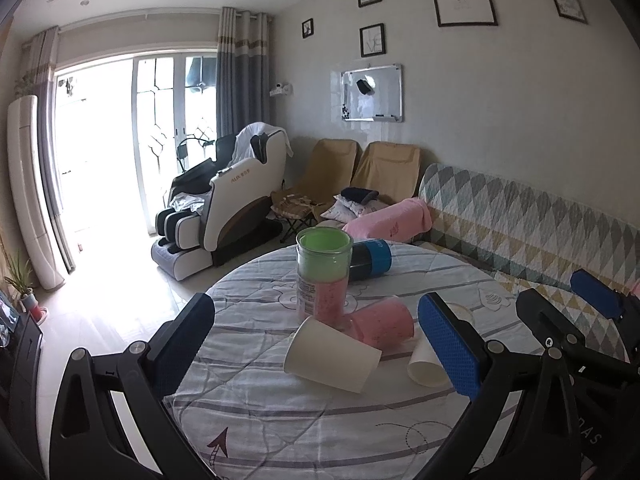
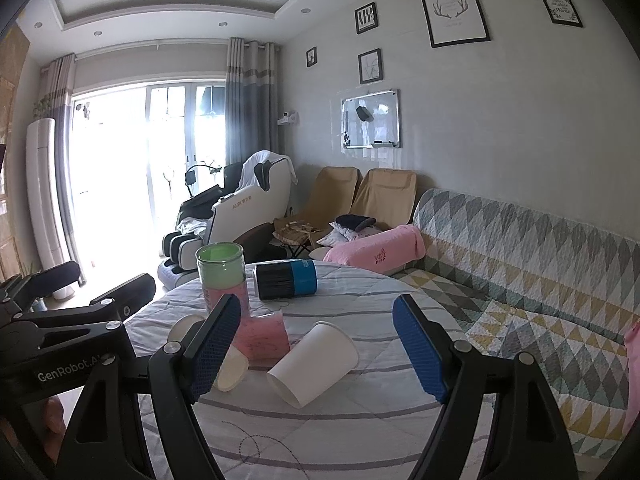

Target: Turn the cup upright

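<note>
Jaws of both the left gripper (image 1: 320, 344) and right gripper (image 2: 324, 344) stand wide apart, empty, above the round table (image 2: 360, 432). The white paper cup (image 2: 314, 364) lies on its side dead ahead of the right gripper, seemingly nearer it, long axis oblique to the jaws, beside the pink cup (image 2: 262, 336).

White paper cup (image 2: 314, 364) — on its side, pink cup (image 2: 264, 336) tipped beside it, both on the table
</note>
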Demonstrator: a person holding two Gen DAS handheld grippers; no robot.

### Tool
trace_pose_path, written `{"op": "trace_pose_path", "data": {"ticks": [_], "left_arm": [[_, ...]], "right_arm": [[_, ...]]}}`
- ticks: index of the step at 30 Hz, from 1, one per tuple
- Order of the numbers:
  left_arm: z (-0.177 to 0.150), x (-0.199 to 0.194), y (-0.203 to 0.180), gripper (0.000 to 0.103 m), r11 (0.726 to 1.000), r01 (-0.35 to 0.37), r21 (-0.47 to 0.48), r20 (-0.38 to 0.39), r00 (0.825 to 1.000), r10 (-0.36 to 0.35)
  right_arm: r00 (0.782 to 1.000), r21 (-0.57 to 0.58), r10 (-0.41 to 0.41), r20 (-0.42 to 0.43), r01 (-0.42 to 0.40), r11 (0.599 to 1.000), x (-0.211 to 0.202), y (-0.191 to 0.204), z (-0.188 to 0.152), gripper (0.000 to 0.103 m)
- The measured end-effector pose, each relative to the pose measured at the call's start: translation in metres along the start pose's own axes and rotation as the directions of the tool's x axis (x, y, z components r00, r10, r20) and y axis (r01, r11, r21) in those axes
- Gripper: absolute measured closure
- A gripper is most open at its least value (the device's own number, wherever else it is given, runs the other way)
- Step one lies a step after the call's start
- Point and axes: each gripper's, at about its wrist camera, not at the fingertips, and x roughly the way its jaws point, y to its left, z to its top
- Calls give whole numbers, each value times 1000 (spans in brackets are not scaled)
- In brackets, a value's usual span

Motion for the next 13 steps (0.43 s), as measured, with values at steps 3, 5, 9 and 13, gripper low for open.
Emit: {"op": "trace_pose_path", "data": {"ticks": [3, 5, 9, 13], "left_arm": [[2, 7, 4, 0, 1000, 5, 5, -10, 1000, -5], [2, 11, 5, 0, 1000, 8, 7, -12, 1000, -8], [4, 15, 4, 0, 1000, 14, 21, -5, 1000, -14], [8, 21, 4, 0, 999, 19, 38, 1, 1000, -20]], "right_arm": [[1000, 2, -3, -8, 3, 1000, 3, 3, 0, 23], [1000, 4, -5, -17, 5, 1000, 6, 7, 0, 23], [1000, 4, -10, -27, 10, 1000, 11, 10, 3, 23], [999, 13, -13, -32, 14, 1000, 18, 11, 7, 23]]}}
